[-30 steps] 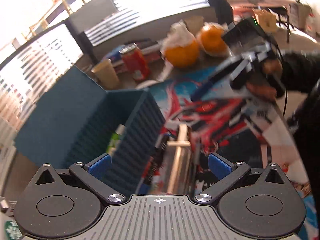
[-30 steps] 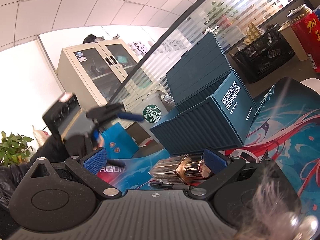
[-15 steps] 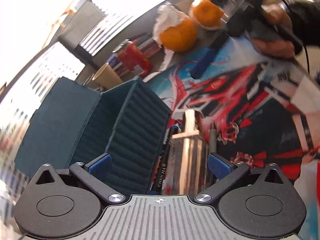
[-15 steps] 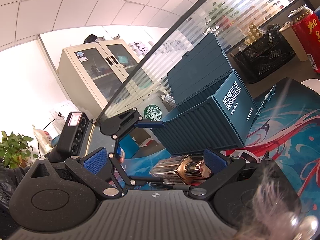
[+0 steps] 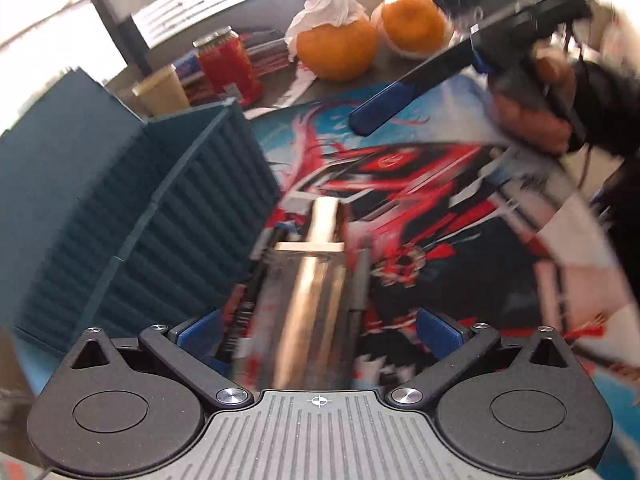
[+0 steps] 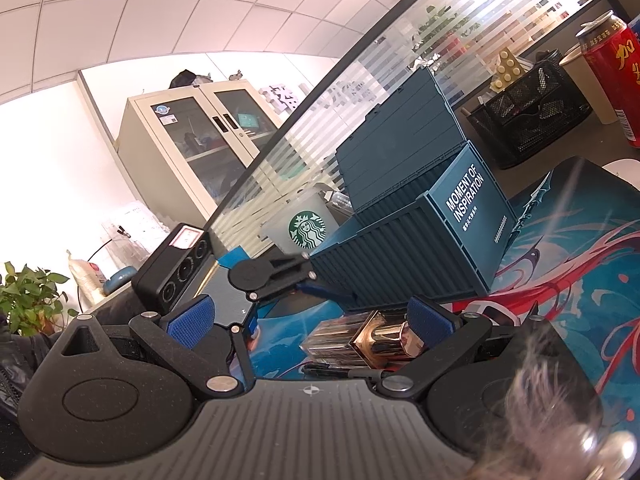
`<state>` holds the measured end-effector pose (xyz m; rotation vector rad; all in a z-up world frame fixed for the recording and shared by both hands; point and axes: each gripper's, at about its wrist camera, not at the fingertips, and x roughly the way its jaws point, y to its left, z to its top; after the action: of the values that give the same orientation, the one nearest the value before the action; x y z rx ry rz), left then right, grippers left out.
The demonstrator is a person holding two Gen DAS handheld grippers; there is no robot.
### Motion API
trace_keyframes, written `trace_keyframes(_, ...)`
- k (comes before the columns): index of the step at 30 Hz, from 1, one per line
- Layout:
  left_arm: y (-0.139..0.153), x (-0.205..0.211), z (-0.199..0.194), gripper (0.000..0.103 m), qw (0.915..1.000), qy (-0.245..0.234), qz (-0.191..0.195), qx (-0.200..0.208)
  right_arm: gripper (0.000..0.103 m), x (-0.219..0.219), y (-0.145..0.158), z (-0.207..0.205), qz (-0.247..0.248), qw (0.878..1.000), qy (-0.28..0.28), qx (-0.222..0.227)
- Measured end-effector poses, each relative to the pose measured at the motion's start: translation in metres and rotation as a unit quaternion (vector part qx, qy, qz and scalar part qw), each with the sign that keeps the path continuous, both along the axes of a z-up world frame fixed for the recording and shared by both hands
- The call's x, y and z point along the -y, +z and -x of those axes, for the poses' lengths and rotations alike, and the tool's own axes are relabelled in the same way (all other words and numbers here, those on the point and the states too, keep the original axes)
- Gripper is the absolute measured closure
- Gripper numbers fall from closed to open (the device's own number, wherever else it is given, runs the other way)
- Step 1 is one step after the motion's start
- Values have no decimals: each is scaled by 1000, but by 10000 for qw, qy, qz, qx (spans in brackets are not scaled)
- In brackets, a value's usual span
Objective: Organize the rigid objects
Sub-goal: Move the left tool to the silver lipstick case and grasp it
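Left wrist: open left gripper (image 5: 318, 326) has closed in, seemingly straddling the perfume bottle (image 5: 310, 304); right gripper (image 6: 310, 318) unclenched.

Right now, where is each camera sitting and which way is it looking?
Left wrist: rides on the left tongs, looking along the mat at a shiny gold bottle beside the blue box; its open fingers show, plus the right tongs and a hand.
Right wrist: rides on the right tongs, facing the blue box; its open fingers and the left tongs show.
Both see the bottle and box.
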<state>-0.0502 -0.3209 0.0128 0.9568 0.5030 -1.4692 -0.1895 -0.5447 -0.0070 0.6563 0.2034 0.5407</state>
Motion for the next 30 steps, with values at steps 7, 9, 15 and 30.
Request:
trace_keyframes(7, -1, 0, -6, 0, 9926, 90, -89, -1209, 0, 1, 0, 0, 2, 10000, -4, -12)
trace_keyframes(9, 0, 0, -4, 0, 9915, 51, -103, -1300, 0, 1, 0, 0, 4, 10000, -3, -12)
trace_keyframes(15, 4, 2, -15, 0, 9866, 434, 78, -1568, 0, 1, -1, 0, 1, 10000, -18, -7)
trace_keyframes(30, -1, 1, -22, 0, 9916, 1159, 411, -394, 0, 4, -1, 0, -20, 10000, -36, -2)
